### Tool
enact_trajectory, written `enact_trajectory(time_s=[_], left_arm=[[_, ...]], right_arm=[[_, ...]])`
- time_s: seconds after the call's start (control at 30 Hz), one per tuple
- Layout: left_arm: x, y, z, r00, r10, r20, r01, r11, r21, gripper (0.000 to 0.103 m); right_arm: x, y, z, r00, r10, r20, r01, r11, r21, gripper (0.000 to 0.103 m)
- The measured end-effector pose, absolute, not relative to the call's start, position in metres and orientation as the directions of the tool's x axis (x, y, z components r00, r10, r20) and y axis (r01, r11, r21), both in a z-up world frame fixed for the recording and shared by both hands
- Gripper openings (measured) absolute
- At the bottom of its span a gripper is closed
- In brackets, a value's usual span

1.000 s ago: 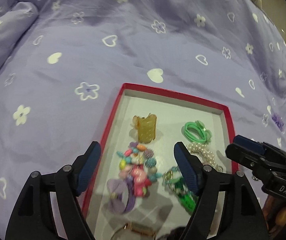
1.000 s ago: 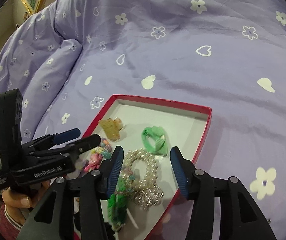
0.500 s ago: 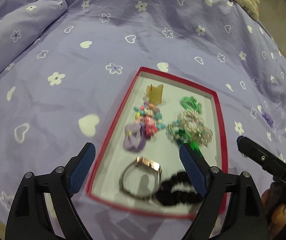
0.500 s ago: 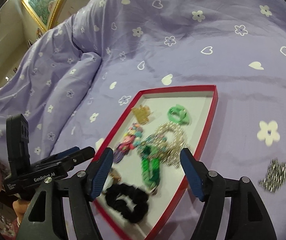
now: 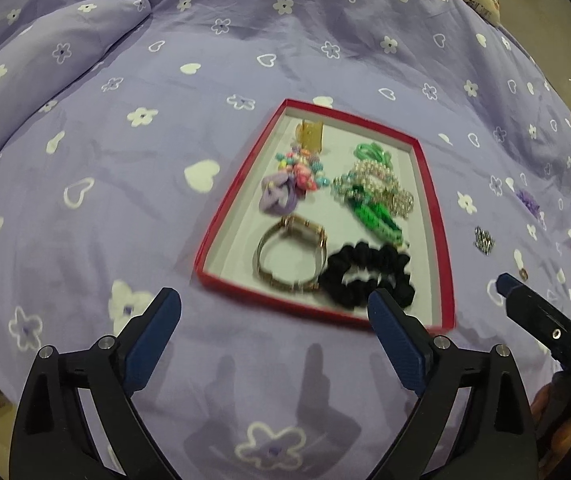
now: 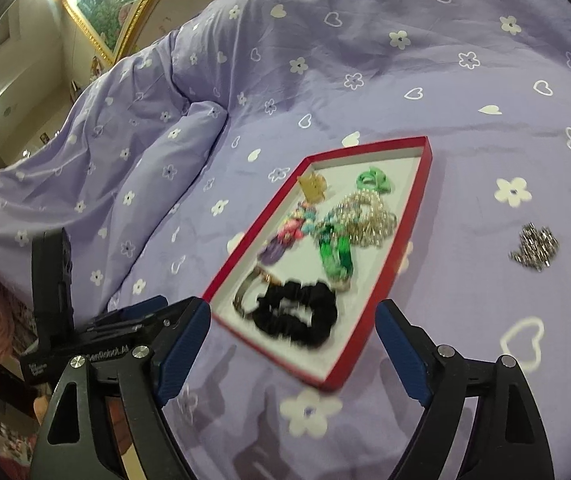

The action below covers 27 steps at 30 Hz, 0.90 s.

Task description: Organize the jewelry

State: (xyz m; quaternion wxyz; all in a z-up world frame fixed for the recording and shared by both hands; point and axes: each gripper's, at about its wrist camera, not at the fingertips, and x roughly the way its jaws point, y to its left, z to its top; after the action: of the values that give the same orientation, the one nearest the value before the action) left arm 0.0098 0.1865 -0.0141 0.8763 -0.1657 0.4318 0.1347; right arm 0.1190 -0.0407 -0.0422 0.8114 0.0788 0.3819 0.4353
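Both tongs, the left gripper and right gripper, hung wide apart, holding nothing. Most jewelry lay in the red tray. One sparkly piece lay outside; it might slip on soft bedding.

Both grippers, left & right, held wide open, empty.

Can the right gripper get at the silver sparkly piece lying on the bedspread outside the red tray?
Probably yes. The silver sparkly piece lies alone on the purple bedspread, apart from the red tray, with nothing over it. The right gripper is open and empty, aimed somewhat left of it.
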Motion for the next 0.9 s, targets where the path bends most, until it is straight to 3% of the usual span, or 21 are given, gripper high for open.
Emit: enact_trajectory(time_s=[0.5,0.67,0.9], left_arm=[[-0.034,0.158,-0.009,0.646,0.227,-0.729,-0.369,0.929,-0.038,0.096],[-0.039,0.149,0.006,0.663,0.301,-0.686,-0.371,0.927,0.049,0.103],[-0.032,0.155,0.024,0.702,0.359,-0.615,-0.390,0.916,0.090,0.103]], right_arm=[[0.069,-0.058,-0.059,0.456,0.697,-0.553,-0.678,0.675,0.291,0.091],[0.062,-0.053,-0.044,0.472,0.686,-0.553,-0.701,0.673,0.236,0.095],[0.066,-0.039,-0.011,0.537,0.662,-0.524,-0.717,0.685,0.130,0.103]])
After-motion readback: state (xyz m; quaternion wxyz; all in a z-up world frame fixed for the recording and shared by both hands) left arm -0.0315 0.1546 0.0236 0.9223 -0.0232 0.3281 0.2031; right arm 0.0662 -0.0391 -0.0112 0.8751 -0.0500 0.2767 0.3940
